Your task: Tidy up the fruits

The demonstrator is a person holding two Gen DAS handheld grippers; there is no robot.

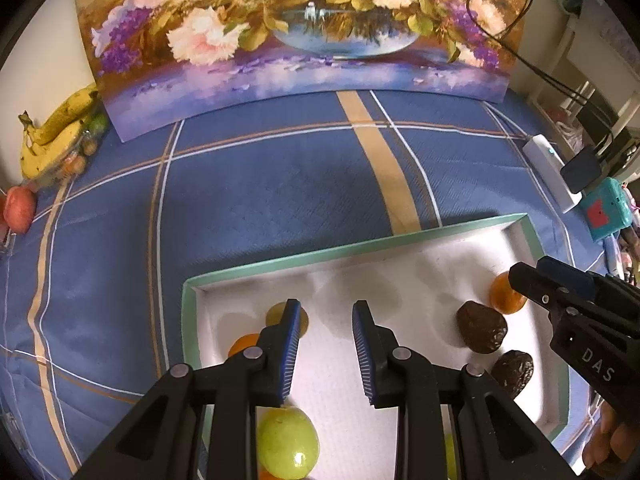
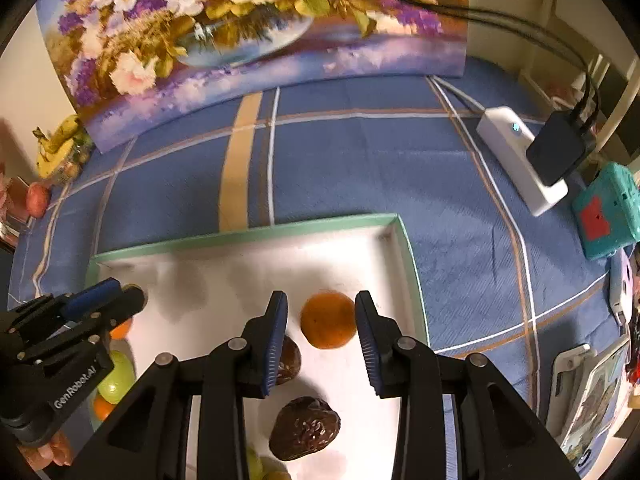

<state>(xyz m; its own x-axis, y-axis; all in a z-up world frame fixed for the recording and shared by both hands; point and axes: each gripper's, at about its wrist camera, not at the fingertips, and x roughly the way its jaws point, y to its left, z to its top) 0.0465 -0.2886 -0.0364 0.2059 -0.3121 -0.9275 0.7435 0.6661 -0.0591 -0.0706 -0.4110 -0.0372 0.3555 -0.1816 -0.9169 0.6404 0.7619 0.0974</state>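
Observation:
A white tray with a green rim [image 1: 352,245] [image 2: 248,233] lies on the blue plaid cloth. My left gripper [image 1: 326,354] is open and empty above its left part, over a green fruit [image 1: 287,442], an orange fruit [image 1: 244,344] and a yellowish fruit [image 1: 276,314]. My right gripper [image 2: 321,344] is open with its jaws either side of an orange [image 2: 328,320], not touching it. Two dark brown wrinkled fruits [image 2: 305,428] [image 2: 289,360] lie below it. In the left wrist view the orange [image 1: 505,294] and dark fruits [image 1: 482,326] sit at the tray's right.
A bunch of bananas [image 1: 60,132] with small fruits and a red fruit [image 1: 19,209] sit at the far left. A flower painting [image 1: 296,40] stands at the back. A white power strip [image 2: 520,160], black adapter and teal box [image 2: 604,216] lie on the right.

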